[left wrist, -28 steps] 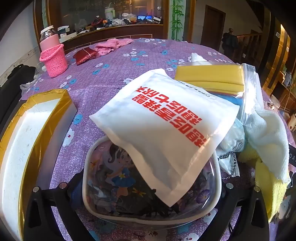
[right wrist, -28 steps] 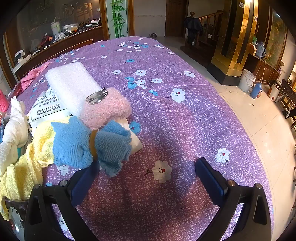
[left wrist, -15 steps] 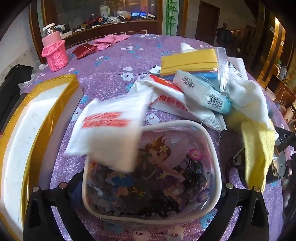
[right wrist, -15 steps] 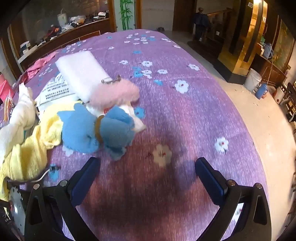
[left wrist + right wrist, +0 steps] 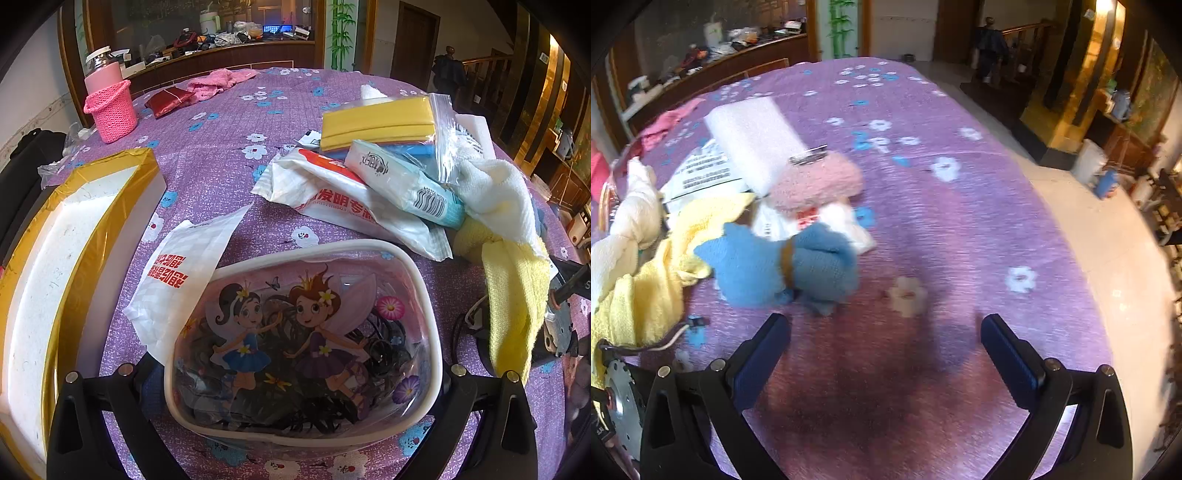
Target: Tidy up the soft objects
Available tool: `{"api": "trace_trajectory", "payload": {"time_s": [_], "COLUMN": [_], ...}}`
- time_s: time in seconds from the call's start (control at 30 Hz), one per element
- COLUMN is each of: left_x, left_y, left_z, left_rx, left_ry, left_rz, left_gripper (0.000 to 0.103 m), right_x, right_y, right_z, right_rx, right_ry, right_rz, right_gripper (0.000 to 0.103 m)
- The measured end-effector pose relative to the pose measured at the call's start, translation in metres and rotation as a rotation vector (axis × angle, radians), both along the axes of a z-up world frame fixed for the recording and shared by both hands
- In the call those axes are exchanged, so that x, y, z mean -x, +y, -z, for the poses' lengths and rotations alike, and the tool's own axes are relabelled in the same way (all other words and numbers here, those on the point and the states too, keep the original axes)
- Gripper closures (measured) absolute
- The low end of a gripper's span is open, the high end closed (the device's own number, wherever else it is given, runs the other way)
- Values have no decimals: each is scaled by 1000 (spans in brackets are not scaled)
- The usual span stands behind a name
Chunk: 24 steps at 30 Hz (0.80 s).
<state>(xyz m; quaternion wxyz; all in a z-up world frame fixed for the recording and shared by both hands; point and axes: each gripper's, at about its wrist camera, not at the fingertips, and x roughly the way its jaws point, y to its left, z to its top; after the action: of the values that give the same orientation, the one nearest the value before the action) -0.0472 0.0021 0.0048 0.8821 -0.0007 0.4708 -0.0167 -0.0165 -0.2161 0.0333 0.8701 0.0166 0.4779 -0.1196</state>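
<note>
Left wrist view: the left gripper (image 5: 295, 391) stands at its widest with the clear pouch (image 5: 303, 347) printed with cartoon girls between its fingers. The pouch fills the gap, yet the pads are hidden behind it, so I cannot tell whether they press on it. A white packet (image 5: 184, 277) with red lettering lies half under the pouch's upper-left rim. To lift the pouch cleanly, I judge it wise to close gently on its white rim and raise it straight, so the packet is not dragged along. At left sits the gold-edged box (image 5: 74, 236), probably the place for sorted things. At upper right a heap of packets, a zip bag (image 5: 380, 122) and a yellow towel (image 5: 517, 291) waits.

Right wrist view: the right gripper (image 5: 886, 354) is fully spread and empty, hovering over bare cloth. The blue tied cloth (image 5: 783, 262) lies just beyond its left finger, a pink fluffy piece (image 5: 816, 184) behind it. Approaching the blue one across its banded waist seems safest.

The bench (image 5: 960, 229) wears a purple flowered cloth; beyond are wooden cabinets and tiled floor.
</note>
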Motion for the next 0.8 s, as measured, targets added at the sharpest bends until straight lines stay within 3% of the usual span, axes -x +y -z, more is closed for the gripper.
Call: {"api": "trace_trajectory", "payload": {"time_s": [0.13, 0.2, 0.27, 0.33, 0.57, 0.8], "left_x": [1, 1, 1, 2, 57, 100], "left_y": [0, 0, 0, 2, 21, 27], "left_z": [1, 1, 1, -1, -50, -86], "left_rx": [0, 0, 0, 5, 43, 9], "left_ry": [-1, -2, -2, -12, -229, -347], "left_rz": [-1, -1, -1, -6, -28, -3], "left_gripper": [0, 0, 0, 0, 0, 0], "right_x": [29, 56, 90, 115, 134, 144], "right_y": [-4, 0, 7, 14, 38, 60], "right_z": [-38, -68, -96, -109, -100, -79], "right_rx": [31, 69, 93, 78, 51, 16], "right_ry": [-109, -229, -407, -543, -534, -504], "right_rz": [32, 34, 40, 9, -1, -40], "right_gripper": [0, 0, 0, 0, 0, 0]}}
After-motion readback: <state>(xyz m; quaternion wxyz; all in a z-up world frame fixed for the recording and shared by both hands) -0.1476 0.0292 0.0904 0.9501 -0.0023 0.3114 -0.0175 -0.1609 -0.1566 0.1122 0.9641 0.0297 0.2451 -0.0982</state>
